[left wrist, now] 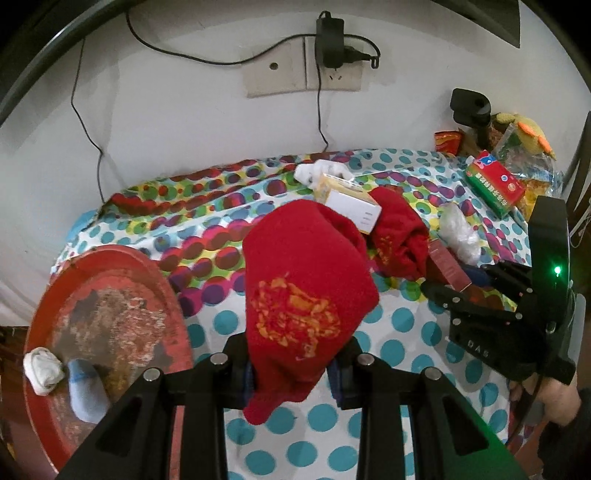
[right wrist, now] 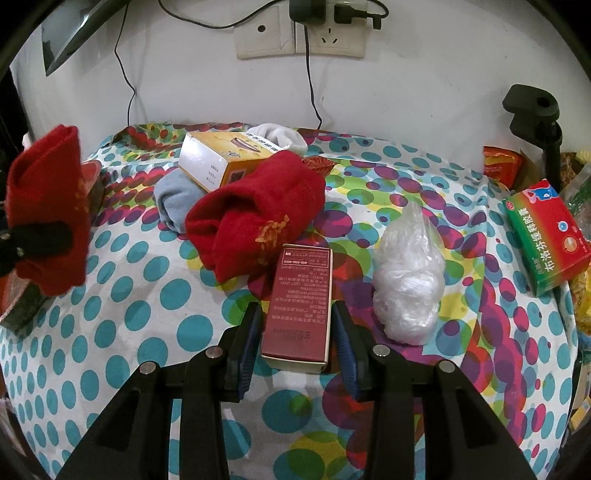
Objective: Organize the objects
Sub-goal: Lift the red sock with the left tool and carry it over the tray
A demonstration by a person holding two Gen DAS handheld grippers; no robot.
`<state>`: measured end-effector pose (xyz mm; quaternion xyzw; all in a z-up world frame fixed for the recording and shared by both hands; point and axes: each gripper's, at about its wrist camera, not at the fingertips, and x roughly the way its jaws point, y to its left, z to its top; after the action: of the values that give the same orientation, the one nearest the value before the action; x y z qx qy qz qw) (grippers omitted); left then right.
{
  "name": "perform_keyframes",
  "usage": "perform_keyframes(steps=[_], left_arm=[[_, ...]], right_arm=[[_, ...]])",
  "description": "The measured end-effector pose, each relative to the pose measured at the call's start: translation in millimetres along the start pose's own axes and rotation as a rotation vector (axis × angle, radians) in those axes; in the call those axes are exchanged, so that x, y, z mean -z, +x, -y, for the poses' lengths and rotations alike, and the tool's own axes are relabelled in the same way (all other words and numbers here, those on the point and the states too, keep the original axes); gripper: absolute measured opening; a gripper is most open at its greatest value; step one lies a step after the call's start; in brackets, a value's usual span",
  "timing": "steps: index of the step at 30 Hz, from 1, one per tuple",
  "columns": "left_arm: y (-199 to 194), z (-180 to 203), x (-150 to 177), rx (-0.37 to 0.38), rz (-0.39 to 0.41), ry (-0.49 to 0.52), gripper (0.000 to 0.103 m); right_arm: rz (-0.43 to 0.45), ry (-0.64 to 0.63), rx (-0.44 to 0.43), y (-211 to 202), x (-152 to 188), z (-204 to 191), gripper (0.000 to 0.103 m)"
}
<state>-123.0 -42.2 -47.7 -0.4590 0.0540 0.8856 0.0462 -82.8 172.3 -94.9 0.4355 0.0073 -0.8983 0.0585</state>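
My left gripper (left wrist: 291, 363) is shut on a red sock (left wrist: 301, 291) with a gold pattern and holds it above the dotted tablecloth; it also shows in the right wrist view (right wrist: 46, 210). A red tray (left wrist: 110, 332) at the left holds a white sock (left wrist: 41, 371) and a light blue sock (left wrist: 86, 393). My right gripper (right wrist: 297, 334) is open, its fingers on either side of a dark red box (right wrist: 299, 302) that lies on the cloth. A second red sock (right wrist: 258, 218) lies beyond the box, by a yellow-and-white box (right wrist: 218, 162) and a grey-blue sock (right wrist: 175, 201).
A clear plastic bag (right wrist: 408, 277) lies right of the dark red box. A green-and-red medicine box (right wrist: 546, 236) and snack packets (right wrist: 502, 166) sit at the right edge. A white sock (right wrist: 282, 138) lies near the wall. Cables hang from the wall socket (right wrist: 325, 33).
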Motion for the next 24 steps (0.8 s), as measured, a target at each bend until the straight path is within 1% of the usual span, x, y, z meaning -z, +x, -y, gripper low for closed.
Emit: perform_keyframes(steps=[7, 13, 18, 24], left_arm=[[-15.0, -23.7, -0.3, -0.048, 0.017, -0.015, 0.03], [-25.2, -48.8, 0.4, -0.088, 0.013, -0.04, 0.031], [-31.7, -73.0, 3.3, -0.112, 0.003, -0.07, 0.031], [-37.1, -109.1, 9.9, -0.159, -0.011, -0.107, 0.031]], right_arm=[[0.0, 0.0, 0.0, 0.1, 0.1, -0.4, 0.038], [0.0, -0.001, 0.002, 0.2, 0.0, -0.9, 0.038], [0.0, -0.001, 0.002, 0.2, 0.0, -0.8, 0.038], [0.0, -0.002, 0.003, 0.5, -0.2, -1.5, 0.038]])
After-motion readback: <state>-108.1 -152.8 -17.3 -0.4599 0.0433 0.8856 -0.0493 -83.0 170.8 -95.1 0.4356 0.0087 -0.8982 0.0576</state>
